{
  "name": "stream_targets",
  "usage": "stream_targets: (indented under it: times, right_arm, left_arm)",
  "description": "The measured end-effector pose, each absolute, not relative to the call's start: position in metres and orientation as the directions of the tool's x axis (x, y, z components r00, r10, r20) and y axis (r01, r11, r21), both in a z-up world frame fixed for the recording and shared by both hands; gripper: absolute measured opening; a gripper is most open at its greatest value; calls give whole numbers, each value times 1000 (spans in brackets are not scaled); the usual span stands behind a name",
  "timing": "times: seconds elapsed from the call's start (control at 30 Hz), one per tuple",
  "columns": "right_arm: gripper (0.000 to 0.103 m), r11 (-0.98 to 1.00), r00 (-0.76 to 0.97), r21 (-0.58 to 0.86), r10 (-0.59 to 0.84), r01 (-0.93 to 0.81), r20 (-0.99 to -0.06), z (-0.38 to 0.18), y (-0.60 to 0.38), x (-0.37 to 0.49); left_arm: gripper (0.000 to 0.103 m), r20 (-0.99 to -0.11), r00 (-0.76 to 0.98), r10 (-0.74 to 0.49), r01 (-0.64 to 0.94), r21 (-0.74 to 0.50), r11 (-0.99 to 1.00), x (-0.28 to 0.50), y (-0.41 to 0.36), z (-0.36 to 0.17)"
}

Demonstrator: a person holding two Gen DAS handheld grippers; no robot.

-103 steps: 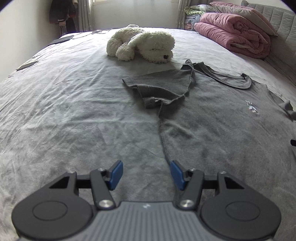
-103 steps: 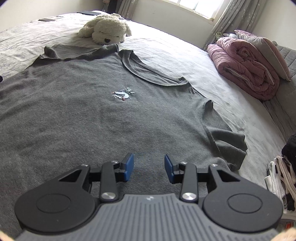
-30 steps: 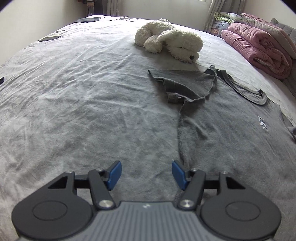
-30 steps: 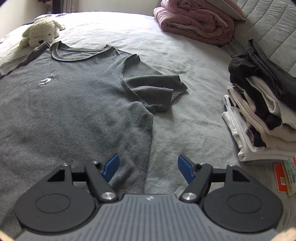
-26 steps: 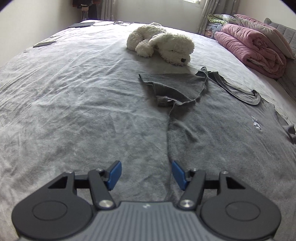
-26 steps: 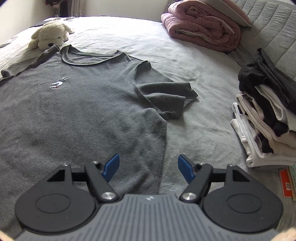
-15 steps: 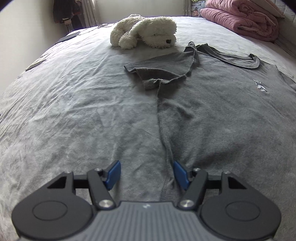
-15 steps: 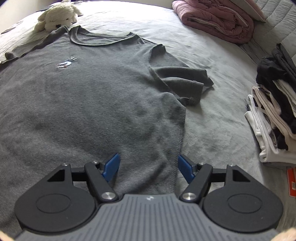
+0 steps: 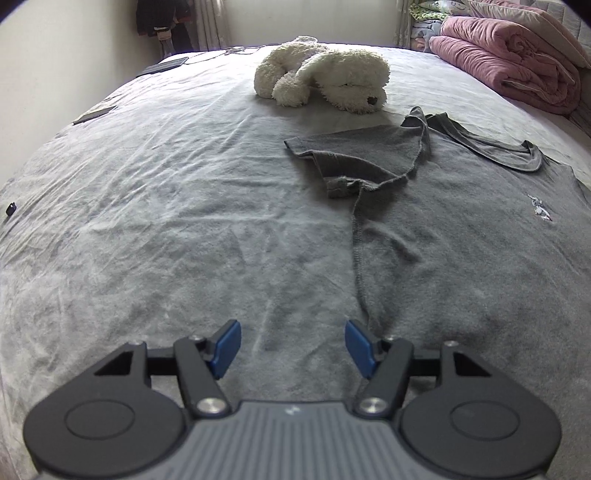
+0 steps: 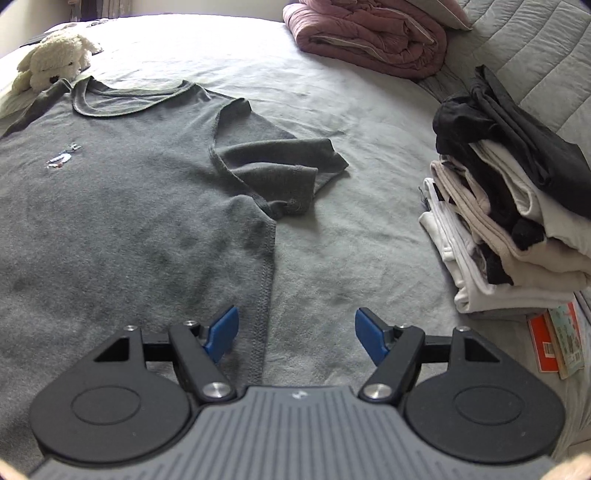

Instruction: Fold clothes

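I hover both tools, jaws wide and empty, over the shirt (image 9: 461,240) flat on the bed (image 9: 166,221): left tool (image 9: 291,349) beside one side seam, right tool (image 10: 297,334) straddling the other.

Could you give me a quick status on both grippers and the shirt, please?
Left gripper open, empty, at the grey T-shirt's side seam. Right gripper open, straddling the opposite seam. Shirt flat, unfolded. Nothing in the way.

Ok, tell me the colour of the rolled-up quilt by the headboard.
Dusty pink quilt, clearest in the right wrist view.
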State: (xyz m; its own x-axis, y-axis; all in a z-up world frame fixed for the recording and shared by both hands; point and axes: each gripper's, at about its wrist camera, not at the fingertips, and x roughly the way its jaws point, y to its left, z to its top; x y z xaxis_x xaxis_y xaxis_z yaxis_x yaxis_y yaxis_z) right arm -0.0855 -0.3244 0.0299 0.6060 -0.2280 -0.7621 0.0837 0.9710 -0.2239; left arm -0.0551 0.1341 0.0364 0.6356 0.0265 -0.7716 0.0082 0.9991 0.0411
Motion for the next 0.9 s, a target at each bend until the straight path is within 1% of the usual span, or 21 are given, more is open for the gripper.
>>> stream_targets:
  times: [0.07, 0.2, 0.3, 0.4, 0.53, 0.63, 0.73, 0.9]
  right_arm:
    - [72, 976, 624, -213, -195, 46, -757, 30, -315, -87]
    - [72, 974, 633, -220, -141, -48, -761, 25, -292, -88]
    - [72, 968, 617, -236, -136, -83, -775, 18, -280, -86]
    - [72, 969, 607, -233, -139, -78, -782, 15, -279, -83]
    - [72, 978, 598, -202, -132, -51, -791, 16, -282, -81]
    - [72, 978, 612, -195, -114, -68, -783, 17, -276, -86]
    - [72, 984, 615, -143, -49, -103, -787, 19, -271, -89]
    - [72, 993, 581, -26, 44, -112, -812, 16, -265, -82]
  left_arm:
    - [64, -762, 647, -12, 36, 15, 999, -58, 129, 38]
    - [64, -734, 676, -62, 98, 7, 995, -63, 115, 40]
    - [64, -750, 656, -85, 125, -3, 992, -62, 107, 35]
    - [64, -779, 624, -56, 129, 32, 991, -59, 100, 24]
    - [66, -778, 627, -42, 120, 43, 992, -59, 100, 23]
    - [66, -774, 631, -43, 126, 48, 991, -63, 97, 24]
    - [66, -772, 634, -46, 121, 40, 992, -61, 97, 24]
    - [66, -773, 632, -49, 100, 18, 995, -56, 98, 25]
